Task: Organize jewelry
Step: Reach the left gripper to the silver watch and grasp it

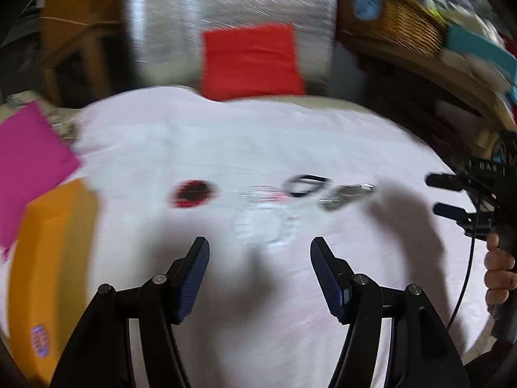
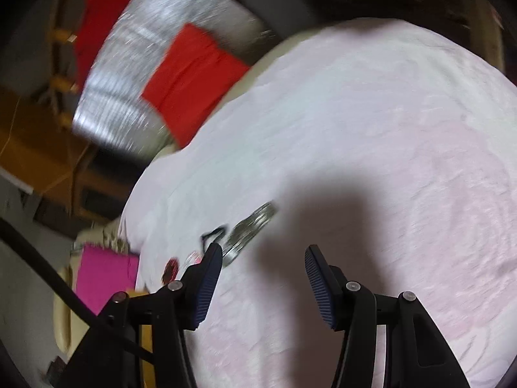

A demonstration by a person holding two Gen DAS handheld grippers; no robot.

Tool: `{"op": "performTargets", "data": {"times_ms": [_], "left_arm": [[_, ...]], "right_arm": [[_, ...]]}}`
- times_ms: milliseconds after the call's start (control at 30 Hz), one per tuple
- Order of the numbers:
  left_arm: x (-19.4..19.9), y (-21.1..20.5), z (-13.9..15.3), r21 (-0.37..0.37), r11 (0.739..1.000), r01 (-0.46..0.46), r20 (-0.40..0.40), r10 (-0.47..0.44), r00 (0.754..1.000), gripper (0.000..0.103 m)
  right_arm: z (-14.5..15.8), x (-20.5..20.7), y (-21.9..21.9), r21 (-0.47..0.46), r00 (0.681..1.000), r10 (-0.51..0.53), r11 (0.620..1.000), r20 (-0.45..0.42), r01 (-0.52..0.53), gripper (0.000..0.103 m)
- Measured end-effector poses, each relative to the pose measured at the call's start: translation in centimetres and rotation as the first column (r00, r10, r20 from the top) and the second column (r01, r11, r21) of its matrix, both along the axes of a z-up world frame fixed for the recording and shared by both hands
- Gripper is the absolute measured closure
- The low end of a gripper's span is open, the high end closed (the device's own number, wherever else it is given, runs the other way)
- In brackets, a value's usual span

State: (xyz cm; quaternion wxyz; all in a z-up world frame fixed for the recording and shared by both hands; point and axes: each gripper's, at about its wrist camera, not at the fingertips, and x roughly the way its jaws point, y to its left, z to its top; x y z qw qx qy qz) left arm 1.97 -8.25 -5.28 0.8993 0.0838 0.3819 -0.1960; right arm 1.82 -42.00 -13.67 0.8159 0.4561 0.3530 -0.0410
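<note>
Left wrist view: the left gripper (image 1: 260,249) stands with jaws well apart, nothing between the ribbed blue pads. It hangs over a pale pink cloth-covered table (image 1: 161,148). The jewelry lies in a loose row directly ahead of the jaws: a round red-and-black piece (image 1: 191,193) to the left, a clear, beaded-looking ring-shaped bracelet (image 1: 265,224) nearest and almost on the centre line, a dark blue loop (image 1: 305,186) beyond it, and a silvery metallic piece (image 1: 347,195) to the right, long axis running left to right. Blur hides finer detail. At the right edge the right gripper (image 1: 441,195), held by a person's hand (image 1: 499,268), shows its fingers parted and empty. A magenta flat box (image 1: 30,168) and an orange box (image 1: 48,274) sit at the left. Right wrist view: the right gripper (image 2: 263,258) is likewise open and empty; the silvery piece (image 2: 250,228) lies ahead and left, just off its left finger, running diagonally. Judgement: the left gripper is nearer the clear bracelet, the right nearer the silvery piece.
</note>
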Motion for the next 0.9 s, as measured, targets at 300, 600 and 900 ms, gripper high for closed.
{"op": "performTargets", "data": {"times_ms": [300,600,900], "left_arm": [[6.0,-8.4,-4.2,-0.057,0.993,0.107,-0.160,-0.115,0.980,0.039],[8.5,-10.2,-6.4,-0.084,0.990,0.115,-0.198,-0.129,0.972,0.050],[7.6,-10.5,-6.7,-0.101,0.977,0.187,-0.191,-0.203,0.960,0.089]], "right_arm": [[-0.8,-0.2,-4.3,0.047,0.998,-0.066,0.997,-0.006,0.066,0.046],[-1.4,-0.2,-4.0,0.042,0.998,-0.056,0.997,-0.016,0.057,0.046],[-1.0,-0.5,-3.0,-0.003,0.998,-0.062,0.998,0.001,0.062,0.046]]}}
